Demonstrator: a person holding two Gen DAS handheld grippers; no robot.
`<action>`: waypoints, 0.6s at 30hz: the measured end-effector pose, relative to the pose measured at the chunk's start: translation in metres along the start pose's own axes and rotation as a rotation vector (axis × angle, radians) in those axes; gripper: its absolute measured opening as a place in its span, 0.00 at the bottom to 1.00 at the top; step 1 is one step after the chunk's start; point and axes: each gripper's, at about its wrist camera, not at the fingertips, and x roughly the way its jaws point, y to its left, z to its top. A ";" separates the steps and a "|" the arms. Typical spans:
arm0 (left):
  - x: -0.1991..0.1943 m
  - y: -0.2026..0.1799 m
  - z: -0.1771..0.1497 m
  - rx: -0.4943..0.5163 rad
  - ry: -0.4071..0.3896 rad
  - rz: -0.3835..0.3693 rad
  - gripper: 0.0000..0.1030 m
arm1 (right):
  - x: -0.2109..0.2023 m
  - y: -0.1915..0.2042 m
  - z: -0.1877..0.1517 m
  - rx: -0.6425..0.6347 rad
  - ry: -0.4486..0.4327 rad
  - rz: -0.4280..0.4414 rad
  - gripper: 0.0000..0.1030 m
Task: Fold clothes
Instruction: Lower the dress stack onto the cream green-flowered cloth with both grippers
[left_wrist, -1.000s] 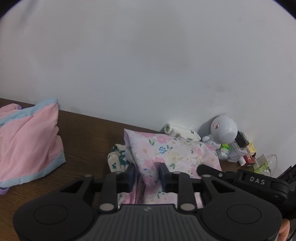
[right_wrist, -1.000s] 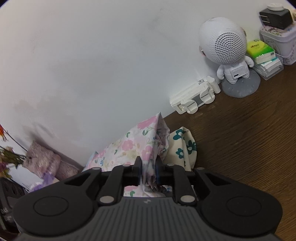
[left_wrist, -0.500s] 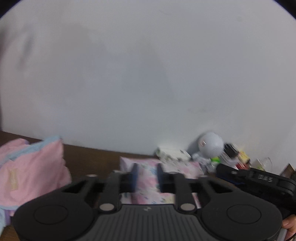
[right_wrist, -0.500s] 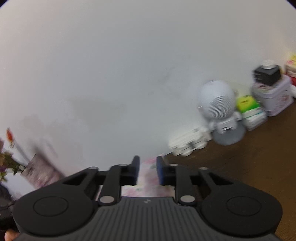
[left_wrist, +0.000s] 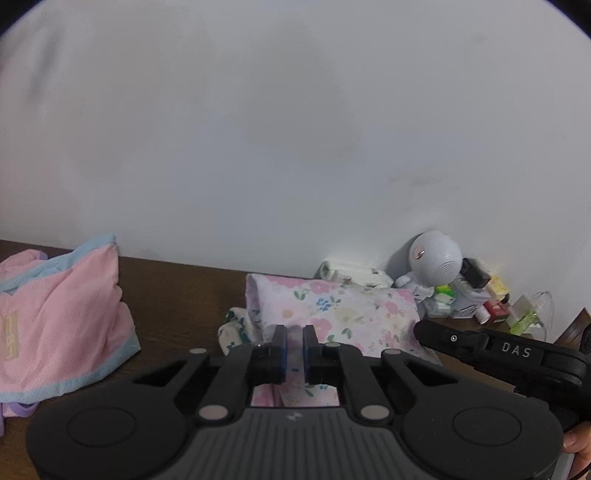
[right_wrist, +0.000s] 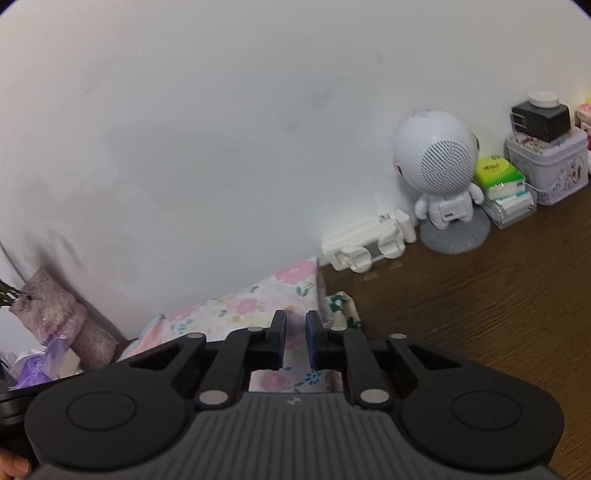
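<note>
A dark wood-grain table (right_wrist: 498, 295) runs along a plain white wall (left_wrist: 258, 129). The floral garment (left_wrist: 340, 310), thin cotton printed with pink and blue flowers, lies folded near the wall. The left gripper (left_wrist: 294, 334) and right gripper (right_wrist: 295, 319) each hover over its near edge, jaws just narrowed to a slim gap; whether either pinches the cloth cannot be told. A pink towel (left_wrist: 62, 317) with blue trim sits crumpled at left. A round-headed white robot figure (right_wrist: 439, 177) stands beside a tin (right_wrist: 546, 166).
</note>
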 end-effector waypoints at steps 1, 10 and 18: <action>-0.003 -0.002 0.001 -0.001 -0.017 -0.016 0.09 | -0.004 0.003 0.000 -0.007 -0.018 0.010 0.12; 0.026 -0.024 0.019 -0.034 -0.019 0.015 0.09 | 0.022 0.045 -0.001 -0.116 -0.045 -0.028 0.13; 0.048 -0.019 0.019 -0.053 0.016 0.041 0.09 | 0.042 0.046 -0.001 -0.165 -0.006 -0.062 0.13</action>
